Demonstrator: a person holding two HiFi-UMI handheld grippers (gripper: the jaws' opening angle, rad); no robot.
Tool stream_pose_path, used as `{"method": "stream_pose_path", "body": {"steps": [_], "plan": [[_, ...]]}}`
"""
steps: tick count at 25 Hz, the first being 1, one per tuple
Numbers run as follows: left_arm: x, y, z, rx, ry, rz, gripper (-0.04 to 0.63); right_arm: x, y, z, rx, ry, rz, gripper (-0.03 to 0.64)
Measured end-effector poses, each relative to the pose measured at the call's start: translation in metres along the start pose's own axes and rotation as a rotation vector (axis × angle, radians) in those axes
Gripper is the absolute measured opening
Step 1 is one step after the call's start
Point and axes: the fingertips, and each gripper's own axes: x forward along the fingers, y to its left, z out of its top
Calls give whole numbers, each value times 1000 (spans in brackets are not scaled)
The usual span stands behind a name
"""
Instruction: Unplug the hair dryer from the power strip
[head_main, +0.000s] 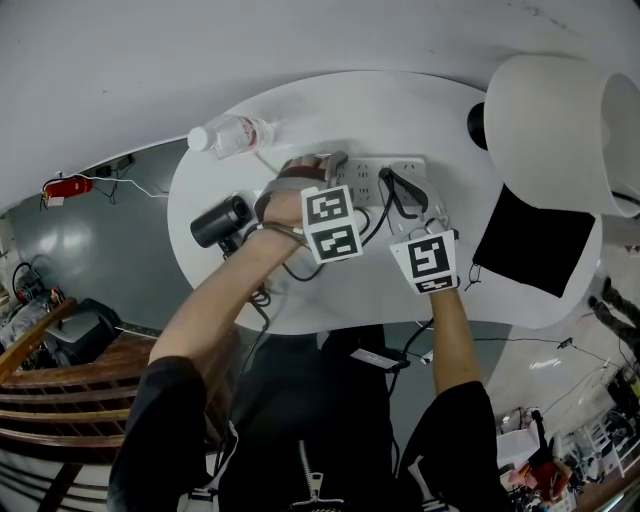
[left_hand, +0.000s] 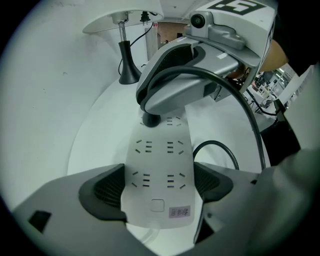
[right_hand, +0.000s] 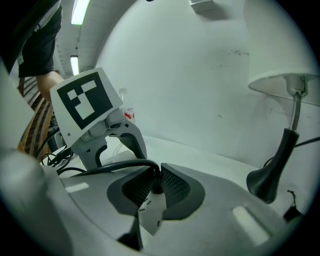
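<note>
A white power strip lies on the white oval table. My left gripper points steeply down and is shut on the strip's near end, its pads pressing both long sides of the strip. A black plug sits in a socket at the strip's far end. My right gripper is shut on that plug, its cable running off to the left. The black hair dryer lies on the table's left side.
A clear water bottle lies at the back left of the table. A white-shaded lamp on a black foot stands at the right, with a black mat near it. Cables loop near the table's front edge.
</note>
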Motion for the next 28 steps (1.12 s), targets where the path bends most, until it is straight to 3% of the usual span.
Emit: {"method": "stream_pose_path", "body": {"steps": [9, 16, 21, 24, 28], "plan": [[0, 0, 0, 3, 5, 5, 405, 4, -5, 4, 56, 5, 6, 44], [1, 0, 0, -4, 7, 3, 407, 1, -2, 1, 39, 13, -27, 43], [1, 1, 1, -1, 2, 1, 407, -24, -14, 47, 34, -160, -81, 44], [0, 1, -1, -4, -6, 4, 407, -29, -25, 71, -34, -167, -103, 44], [0, 0, 1, -5, 2, 2, 407, -28, -12, 57, -35, -133, -82, 44]]}}
